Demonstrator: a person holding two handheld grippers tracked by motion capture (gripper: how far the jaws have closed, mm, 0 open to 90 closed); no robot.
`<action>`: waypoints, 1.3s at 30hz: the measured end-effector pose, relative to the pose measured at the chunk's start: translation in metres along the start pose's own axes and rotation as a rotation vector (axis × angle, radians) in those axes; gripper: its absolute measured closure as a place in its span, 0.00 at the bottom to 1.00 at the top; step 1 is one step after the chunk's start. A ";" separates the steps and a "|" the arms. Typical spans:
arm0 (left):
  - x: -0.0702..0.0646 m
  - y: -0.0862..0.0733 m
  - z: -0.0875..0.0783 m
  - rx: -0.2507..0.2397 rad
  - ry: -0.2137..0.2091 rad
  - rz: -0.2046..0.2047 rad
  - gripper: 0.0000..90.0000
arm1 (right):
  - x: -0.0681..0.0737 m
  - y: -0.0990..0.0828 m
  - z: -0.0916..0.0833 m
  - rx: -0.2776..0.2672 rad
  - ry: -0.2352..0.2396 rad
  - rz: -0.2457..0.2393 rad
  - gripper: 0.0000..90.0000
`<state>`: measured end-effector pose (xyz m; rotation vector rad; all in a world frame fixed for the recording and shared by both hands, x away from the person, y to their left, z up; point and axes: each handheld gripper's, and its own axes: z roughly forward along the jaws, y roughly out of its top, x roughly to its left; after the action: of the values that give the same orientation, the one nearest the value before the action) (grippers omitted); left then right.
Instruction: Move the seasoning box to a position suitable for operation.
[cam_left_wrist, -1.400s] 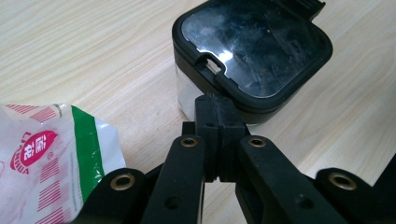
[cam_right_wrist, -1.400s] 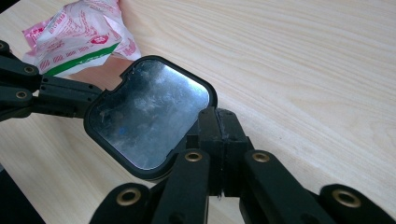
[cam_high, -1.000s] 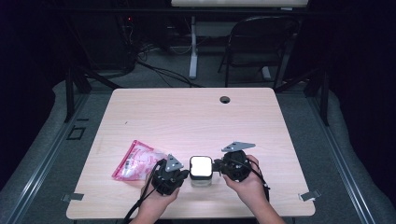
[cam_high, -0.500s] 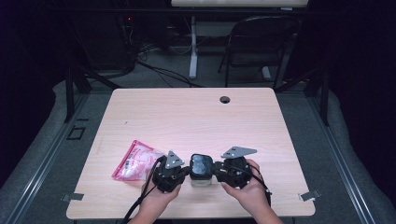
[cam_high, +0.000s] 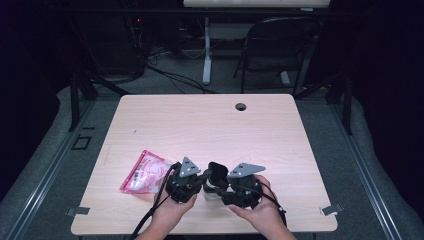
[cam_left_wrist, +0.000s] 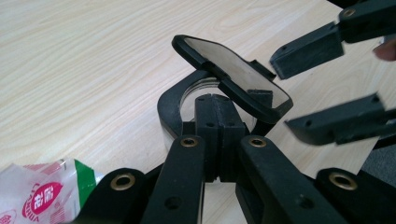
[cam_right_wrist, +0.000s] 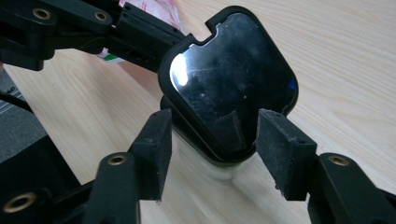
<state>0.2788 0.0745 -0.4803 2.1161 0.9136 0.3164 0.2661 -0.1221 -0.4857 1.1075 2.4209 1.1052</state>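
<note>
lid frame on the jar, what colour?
Black, around a glossy dark panel; the lid shows best in the right gripper view.

We find most of the tabletop (cam_high: 210, 125) bare: the whole far half lies open up to the far edge, broken only by the cable hole (cam_high: 241, 106) near that edge. The right side is open to the right edge too. Near the front edge the room is crowded: the jar (cam_high: 212, 190) with its raised lid (cam_right_wrist: 229, 88) stands between the left gripper (cam_high: 200, 177) and right gripper (cam_high: 220, 182). The pink packet (cam_high: 145, 172) blocks the way just left of them.
</note>
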 end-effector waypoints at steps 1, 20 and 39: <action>-0.001 0.001 0.000 0.002 -0.001 0.001 1.00 | 0.001 0.000 0.001 -0.005 -0.007 -0.004 0.50; -0.001 -0.012 0.021 0.039 0.010 -0.002 0.99 | -0.001 0.001 0.002 -0.030 -0.031 0.012 0.56; -0.005 -0.013 0.025 0.060 0.005 0.022 1.00 | -0.019 -0.014 -0.029 -0.088 -0.053 0.081 0.89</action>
<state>0.2809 0.0621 -0.5054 2.1821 0.9140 0.3095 0.2568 -0.1569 -0.4781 1.1997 2.2827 1.1791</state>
